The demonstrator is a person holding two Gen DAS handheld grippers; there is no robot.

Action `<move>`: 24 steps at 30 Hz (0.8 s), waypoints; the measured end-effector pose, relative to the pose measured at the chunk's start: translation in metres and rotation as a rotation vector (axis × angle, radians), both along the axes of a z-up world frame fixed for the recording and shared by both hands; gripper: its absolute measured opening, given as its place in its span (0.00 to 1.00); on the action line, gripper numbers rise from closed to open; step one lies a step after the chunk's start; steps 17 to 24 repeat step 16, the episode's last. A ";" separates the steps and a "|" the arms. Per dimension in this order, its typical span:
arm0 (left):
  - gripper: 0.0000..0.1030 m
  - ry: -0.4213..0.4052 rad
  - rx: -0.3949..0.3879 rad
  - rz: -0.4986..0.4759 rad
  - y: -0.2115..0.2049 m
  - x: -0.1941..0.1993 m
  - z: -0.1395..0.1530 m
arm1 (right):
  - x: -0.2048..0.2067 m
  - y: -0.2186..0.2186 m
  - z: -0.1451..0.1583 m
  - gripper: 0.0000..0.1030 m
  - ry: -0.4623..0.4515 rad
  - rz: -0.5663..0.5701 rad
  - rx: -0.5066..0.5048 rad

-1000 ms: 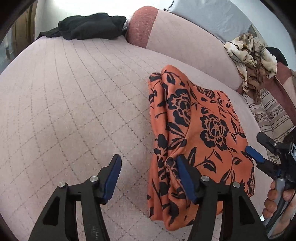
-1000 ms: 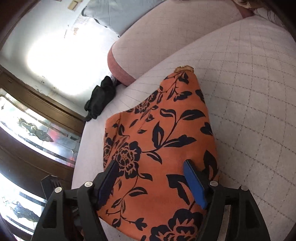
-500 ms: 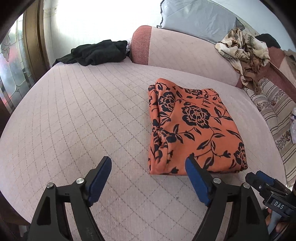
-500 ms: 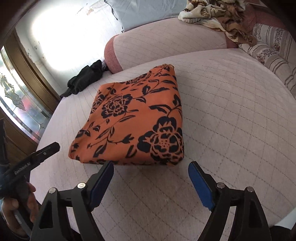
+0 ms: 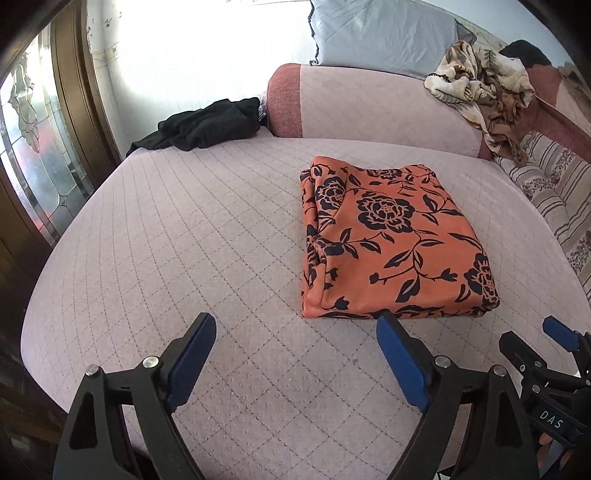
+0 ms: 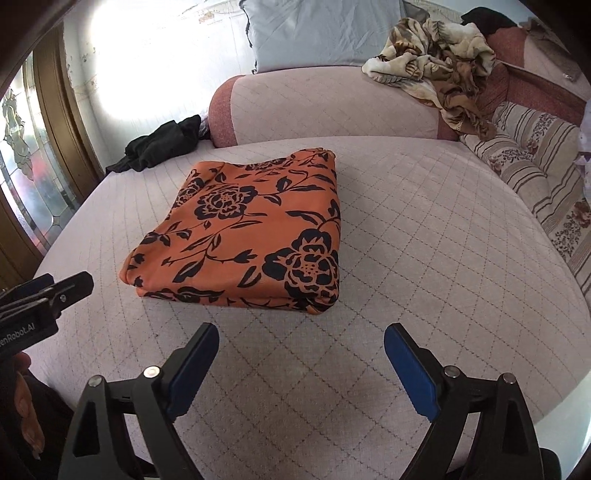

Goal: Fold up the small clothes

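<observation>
An orange garment with black flowers (image 5: 388, 240) lies folded into a flat rectangle on the pink quilted cushion (image 5: 184, 240); it also shows in the right wrist view (image 6: 251, 229). My left gripper (image 5: 295, 354) is open and empty, held back from the garment's near edge. My right gripper (image 6: 301, 365) is open and empty, also short of the near edge. The right gripper shows at the lower right of the left wrist view (image 5: 535, 343). The left gripper shows at the left edge of the right wrist view (image 6: 55, 291).
A black garment (image 5: 207, 125) lies at the cushion's far left corner. A brown and cream patterned cloth (image 5: 480, 88) is heaped on the backrest (image 5: 369, 107). A blue-grey pillow (image 5: 380, 33) stands behind. A striped cushion (image 6: 535, 162) is at right. A glass door (image 5: 33, 147) is at left.
Both grippers have let go of the orange garment and pulled back from it, jaws wider open. The garment now lies flat and folded on the cushion.
</observation>
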State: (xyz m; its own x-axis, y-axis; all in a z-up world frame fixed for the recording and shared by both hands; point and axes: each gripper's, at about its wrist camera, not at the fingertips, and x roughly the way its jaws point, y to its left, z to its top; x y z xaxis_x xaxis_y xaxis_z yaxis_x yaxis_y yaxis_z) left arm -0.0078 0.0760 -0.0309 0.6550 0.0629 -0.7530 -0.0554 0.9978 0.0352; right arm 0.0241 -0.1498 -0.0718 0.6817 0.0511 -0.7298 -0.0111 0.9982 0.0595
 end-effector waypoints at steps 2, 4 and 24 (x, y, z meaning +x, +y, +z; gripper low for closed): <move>0.86 0.002 -0.016 -0.003 -0.002 0.000 0.000 | -0.001 -0.002 0.001 0.90 -0.013 -0.003 -0.004; 0.86 -0.005 -0.016 -0.001 -0.005 0.000 0.001 | -0.001 -0.004 0.004 0.90 -0.025 -0.001 -0.003; 0.90 -0.046 -0.051 -0.063 -0.025 0.009 0.009 | 0.003 -0.014 0.003 0.90 -0.038 -0.016 0.030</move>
